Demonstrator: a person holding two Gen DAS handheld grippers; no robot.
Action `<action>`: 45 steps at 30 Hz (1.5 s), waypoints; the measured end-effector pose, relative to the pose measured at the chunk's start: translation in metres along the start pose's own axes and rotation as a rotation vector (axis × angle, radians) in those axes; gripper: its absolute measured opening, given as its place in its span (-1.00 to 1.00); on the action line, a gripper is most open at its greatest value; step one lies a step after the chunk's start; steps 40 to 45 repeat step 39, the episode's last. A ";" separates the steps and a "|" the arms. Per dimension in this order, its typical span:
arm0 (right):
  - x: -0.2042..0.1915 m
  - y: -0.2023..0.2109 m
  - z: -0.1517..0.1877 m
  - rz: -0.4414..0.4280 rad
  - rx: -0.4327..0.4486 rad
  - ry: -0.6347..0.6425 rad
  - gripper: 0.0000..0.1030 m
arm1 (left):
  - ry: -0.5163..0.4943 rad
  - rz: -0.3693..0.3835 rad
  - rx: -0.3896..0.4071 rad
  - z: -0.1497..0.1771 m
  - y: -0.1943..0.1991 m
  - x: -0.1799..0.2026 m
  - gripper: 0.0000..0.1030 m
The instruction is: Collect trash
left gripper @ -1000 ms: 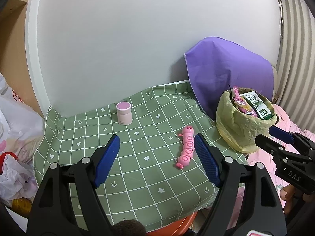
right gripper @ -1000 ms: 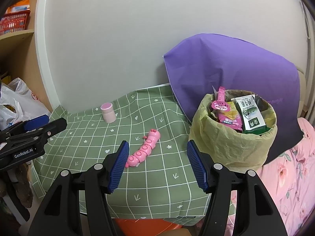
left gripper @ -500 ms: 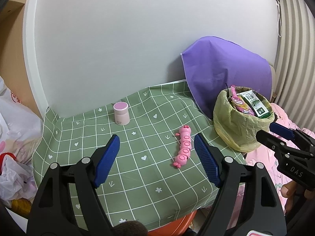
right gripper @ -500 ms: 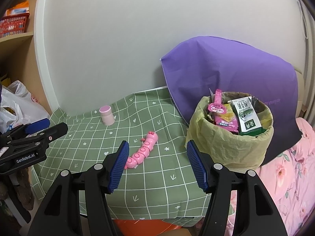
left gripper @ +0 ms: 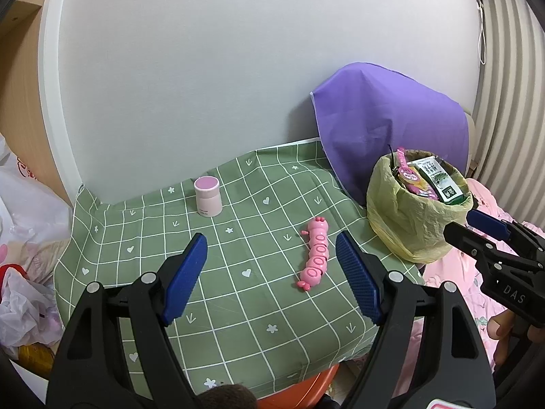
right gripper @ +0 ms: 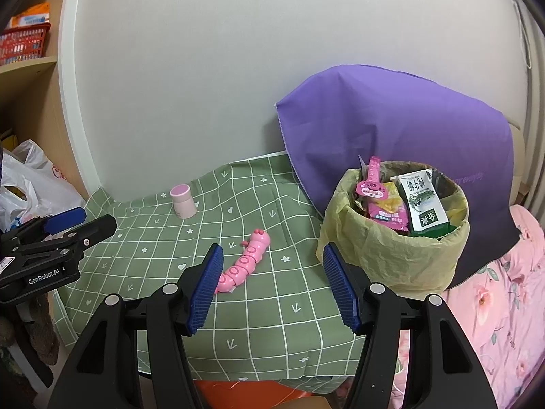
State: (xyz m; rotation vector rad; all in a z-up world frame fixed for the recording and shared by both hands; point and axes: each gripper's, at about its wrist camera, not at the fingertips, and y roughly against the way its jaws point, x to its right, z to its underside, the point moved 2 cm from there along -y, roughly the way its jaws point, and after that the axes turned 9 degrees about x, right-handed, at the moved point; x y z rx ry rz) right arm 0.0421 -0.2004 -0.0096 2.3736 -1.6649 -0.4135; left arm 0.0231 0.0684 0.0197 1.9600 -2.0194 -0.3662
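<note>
While both grippers' fingers are standing wide and empty, the pink caterpillar toy (left gripper: 315,254) is lying on the table (left gripper: 238,306).

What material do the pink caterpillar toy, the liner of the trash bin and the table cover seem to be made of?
Pink caterpillar toy: probably hard moulded plastic, glossy, with smooth rounded segments.
Bin liner: thin yellowish plastic film, crinkled and slightly translucent, folded over the rim.
Table cover: green checked sheet that drapes and wrinkles at the edges; coated cloth or soft vinyl, I cannot tell which.
</note>
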 end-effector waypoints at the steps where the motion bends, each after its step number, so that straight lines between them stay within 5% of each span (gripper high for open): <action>1: 0.000 0.000 0.000 0.001 0.000 0.000 0.12 | 0.000 0.001 0.000 0.000 0.000 0.000 0.44; 33: 0.012 0.000 0.005 0.010 -0.010 0.010 0.12 | -0.011 0.012 -0.006 0.005 -0.002 0.006 0.42; 36: 0.011 -0.014 0.007 0.003 -0.027 0.020 0.12 | 0.021 -0.020 -0.050 0.011 -0.017 -0.008 0.42; 39: -0.001 -0.044 0.008 -0.050 -0.064 0.048 0.28 | 0.053 -0.153 -0.091 0.024 -0.044 -0.046 0.42; 45: -0.001 -0.044 0.008 -0.050 -0.064 0.048 0.28 | 0.053 -0.153 -0.091 0.024 -0.044 -0.046 0.42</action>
